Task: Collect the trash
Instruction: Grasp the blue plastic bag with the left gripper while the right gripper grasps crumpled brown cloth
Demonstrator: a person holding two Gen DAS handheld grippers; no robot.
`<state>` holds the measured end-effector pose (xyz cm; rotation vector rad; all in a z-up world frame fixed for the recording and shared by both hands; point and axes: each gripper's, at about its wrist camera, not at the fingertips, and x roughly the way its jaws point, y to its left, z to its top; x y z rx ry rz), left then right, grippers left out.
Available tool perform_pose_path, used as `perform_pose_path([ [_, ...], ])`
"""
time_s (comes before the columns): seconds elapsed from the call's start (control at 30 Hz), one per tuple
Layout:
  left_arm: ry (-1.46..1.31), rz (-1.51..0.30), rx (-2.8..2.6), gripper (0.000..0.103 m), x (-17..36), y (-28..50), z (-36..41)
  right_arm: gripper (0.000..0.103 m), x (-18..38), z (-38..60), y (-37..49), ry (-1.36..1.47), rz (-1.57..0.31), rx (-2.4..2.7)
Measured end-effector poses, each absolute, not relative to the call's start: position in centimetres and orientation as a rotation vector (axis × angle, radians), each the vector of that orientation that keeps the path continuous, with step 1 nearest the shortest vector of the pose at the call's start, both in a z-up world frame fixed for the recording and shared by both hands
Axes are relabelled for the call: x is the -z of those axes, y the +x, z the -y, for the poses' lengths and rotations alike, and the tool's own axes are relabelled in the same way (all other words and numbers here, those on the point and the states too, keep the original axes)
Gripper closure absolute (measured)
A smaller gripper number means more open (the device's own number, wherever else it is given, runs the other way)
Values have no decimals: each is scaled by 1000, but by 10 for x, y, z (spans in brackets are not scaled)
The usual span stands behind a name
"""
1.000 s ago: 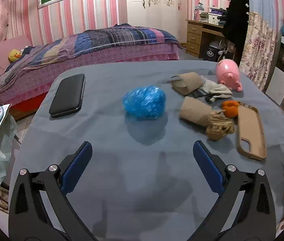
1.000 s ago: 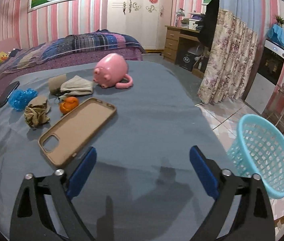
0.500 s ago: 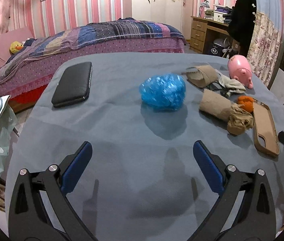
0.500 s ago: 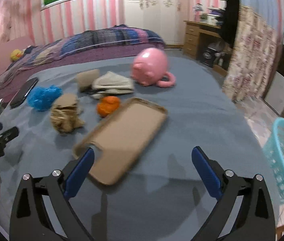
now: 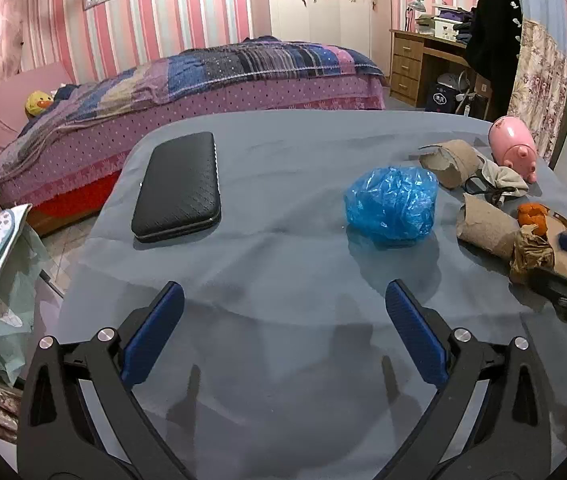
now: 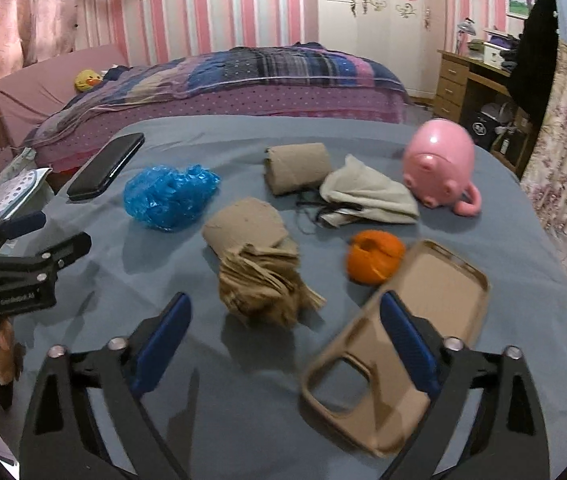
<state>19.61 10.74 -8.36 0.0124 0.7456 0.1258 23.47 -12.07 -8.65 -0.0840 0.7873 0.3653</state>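
Two cardboard tubes (image 6: 298, 168) (image 6: 259, 256), one blue bag (image 6: 169, 196), one orange peel (image 6: 375, 262)

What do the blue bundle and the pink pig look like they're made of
Blue bundle: likely thin plastic film, crinkled, translucent, glossy. Pink pig: seemingly hard plastic or glazed ceramic, smooth with soft highlights; can't tell which.

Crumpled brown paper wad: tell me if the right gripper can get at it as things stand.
Probably yes. The crumpled brown paper wad lies just ahead of the right gripper, whose jaws have just been closing with nothing between them. Nothing lies on it, but the phone case crowds the right finger.
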Motion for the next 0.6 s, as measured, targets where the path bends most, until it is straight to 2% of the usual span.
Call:
perform_pose_path([
  [0.03,6,-749,-124,6,84,197,-107,48,92,120,239,-71,-818,-389],
  [0.17,-2,-756,-116,6,83,202,-99,55,84,130,237,-34,-778,-419],
  [0.6,27,-763,-76,6,80,233,-57,55,55,202,228,-24,-714,-260],
])
